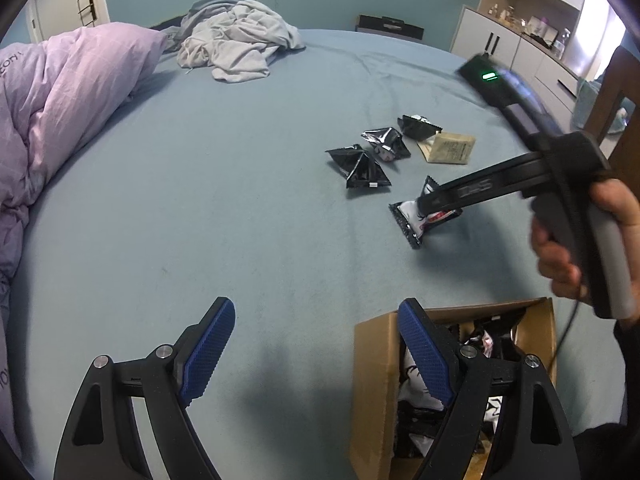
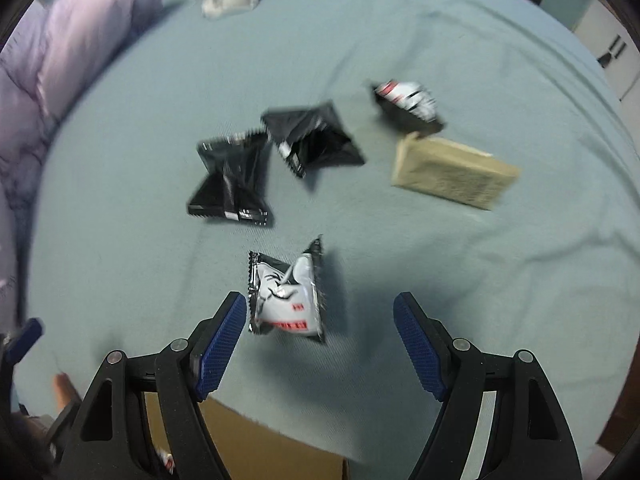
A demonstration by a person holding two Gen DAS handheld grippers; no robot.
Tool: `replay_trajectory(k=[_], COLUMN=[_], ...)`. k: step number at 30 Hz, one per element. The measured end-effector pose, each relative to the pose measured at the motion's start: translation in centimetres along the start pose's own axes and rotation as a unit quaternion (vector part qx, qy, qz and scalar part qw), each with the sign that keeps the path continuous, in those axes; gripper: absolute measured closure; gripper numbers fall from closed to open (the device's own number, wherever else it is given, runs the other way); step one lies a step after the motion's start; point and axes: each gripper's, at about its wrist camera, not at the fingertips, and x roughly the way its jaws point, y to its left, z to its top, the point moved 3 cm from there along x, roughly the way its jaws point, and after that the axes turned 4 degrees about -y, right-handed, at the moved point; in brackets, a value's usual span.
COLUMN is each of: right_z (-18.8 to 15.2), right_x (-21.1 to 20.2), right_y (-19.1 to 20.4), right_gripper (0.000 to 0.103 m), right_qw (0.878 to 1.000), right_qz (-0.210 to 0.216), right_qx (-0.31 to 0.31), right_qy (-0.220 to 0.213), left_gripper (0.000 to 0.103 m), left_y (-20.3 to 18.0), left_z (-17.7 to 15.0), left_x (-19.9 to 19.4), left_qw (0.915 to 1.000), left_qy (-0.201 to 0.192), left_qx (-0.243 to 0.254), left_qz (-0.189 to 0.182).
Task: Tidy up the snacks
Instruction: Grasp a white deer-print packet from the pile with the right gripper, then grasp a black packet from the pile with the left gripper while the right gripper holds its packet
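Several snack packets lie on the blue bed sheet. A black-and-white packet lies just ahead of my right gripper, which is open, and it also shows in the left wrist view under the right gripper's fingers. Beyond lie two black packets, another black-and-white packet and a tan packet. My left gripper is open and empty, beside a cardboard box that holds several packets.
A purple duvet is heaped along the bed's left side. Crumpled grey clothes lie at the far end. A black box sits past the bed's far edge. White cabinets stand at the right.
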Motion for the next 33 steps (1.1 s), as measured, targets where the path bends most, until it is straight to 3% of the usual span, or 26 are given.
replay_trajectory(k=[4,7,8,13,16,20,23,26,29,33], right_z=[0.7,0.5,0.4,-1.2,-4.4,-10.1,-14.5,-18.6,-22.1,-22.3], right_x=[2.0,3.2,3.2,-0.3,-3.7,-8.2,-10.9,-12.5,-13.6,-12.2], right_y=[0.5,0.3,0.1,-0.7,-2.1,-3.7,-4.5,-4.9,-4.5,-5.0], right_gripper=[0.029,0.069,0.074,0.075,0.075,0.075,0.075,0.075,0.075,0.075], right_qw=[1.0,0.999,0.999,0.998,0.991,0.973,0.954,0.937,0.928,0.923], right_qz=[-0.001,0.005,0.012,0.002,0.015,-0.008,0.004,0.007,-0.031,-0.039], right_qx=[-0.003,0.008,0.019,0.063,0.124,0.197,0.255,0.292,0.307,0.329], right_qy=[0.018,0.044,0.043,-0.011,-0.053,-0.12,-0.159,-0.193,-0.208,-0.196], left_gripper=[0.018,0.018,0.018,0.018,0.018,0.017,0.014,0.009,0.003,0.002], left_y=[0.0,0.0,0.1,0.3,0.6,0.0,-0.9,-1.9,-2.8,-3.5], left_z=[-0.1,-0.2,-0.3,-0.3,-0.2,0.6,1.8,3.8,6.4,9.7], left_x=[0.2,0.5,0.5,1.3,1.0,0.1,0.4,2.0,4.7,9.8], left_qw=[1.0,1.0,1.0,0.9999,1.0,0.9997,0.9994,0.9993,0.999,0.9971], left_qy=[0.001,0.003,0.003,-0.008,-0.005,-0.019,-0.014,0.005,0.026,0.072], left_qx=[0.001,0.001,0.001,0.002,-0.005,0.01,0.025,0.032,0.031,0.026], left_qz=[-0.002,0.0,0.0,0.009,0.006,-0.011,-0.018,-0.021,-0.021,0.005])
